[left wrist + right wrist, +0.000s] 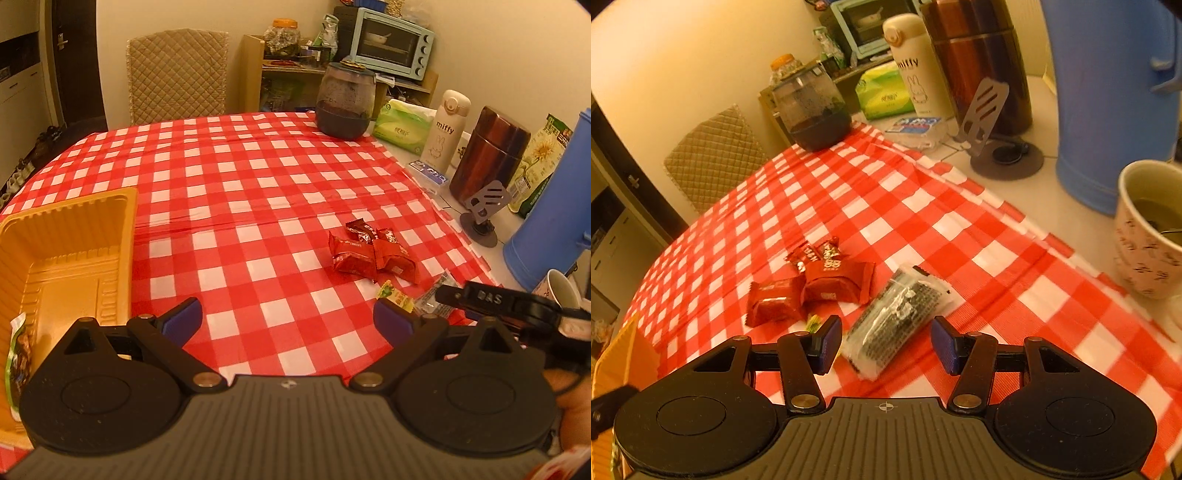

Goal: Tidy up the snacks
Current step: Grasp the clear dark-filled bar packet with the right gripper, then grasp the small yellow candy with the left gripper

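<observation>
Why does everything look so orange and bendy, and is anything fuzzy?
Left wrist view: warm yellowish room light tints the walls, and the fisheye lens bows the red-and-white checked tablecloth. Right wrist view: same warm tint, the tall blue plastic jug curves at the edge, the clear packet of dark snack shows small white glints, and the bottom-right corner looks smeared.

Snack packets (373, 254) right of tray (70, 240)

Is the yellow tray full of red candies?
No, the yellow tray holds only one green packet at its near corner; the red candies lie on the checkered tablecloth.
</observation>
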The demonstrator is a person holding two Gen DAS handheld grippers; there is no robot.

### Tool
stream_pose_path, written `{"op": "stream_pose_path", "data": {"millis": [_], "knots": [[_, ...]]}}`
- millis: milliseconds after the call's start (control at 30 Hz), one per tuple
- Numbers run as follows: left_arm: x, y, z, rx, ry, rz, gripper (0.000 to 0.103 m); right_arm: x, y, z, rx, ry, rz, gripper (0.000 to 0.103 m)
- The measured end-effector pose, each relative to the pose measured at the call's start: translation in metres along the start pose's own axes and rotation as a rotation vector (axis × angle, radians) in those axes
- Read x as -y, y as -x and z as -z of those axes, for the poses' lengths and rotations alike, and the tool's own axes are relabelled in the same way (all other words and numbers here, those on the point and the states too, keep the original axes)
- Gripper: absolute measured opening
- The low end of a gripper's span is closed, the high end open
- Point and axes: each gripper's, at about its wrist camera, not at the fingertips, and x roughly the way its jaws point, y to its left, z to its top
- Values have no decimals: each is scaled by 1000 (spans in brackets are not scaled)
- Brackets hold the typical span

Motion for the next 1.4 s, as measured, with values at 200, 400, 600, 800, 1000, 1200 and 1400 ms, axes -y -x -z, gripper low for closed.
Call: {"op": "stream_pose_path", "data": {"millis": [200,400,600,800,1000,1200,1400], "knots": [[-2,-13,-1,-8,14,14,98,-3,-24,-7,-9,19,22,55],[-4,-23,3,-33,28,22,98,-24,-35,5,-23,278,101,47],[-7,-23,5,-39,34,25,98,-33,-34,18,-32,378,82,39],[-9,-23,7,-39,33,32,98,-46,-21,40,-95,456,-54,38],[5,-37,7,-37,-35,75,92,-29,-7,38,-67,349,-12,38],[34,-66,15,-20,-169,126,70,-4,-1,23,-21,241,49,38],[57,-93,27,-27,-289,157,44,1,-1,19,0,218,62,38]]}}
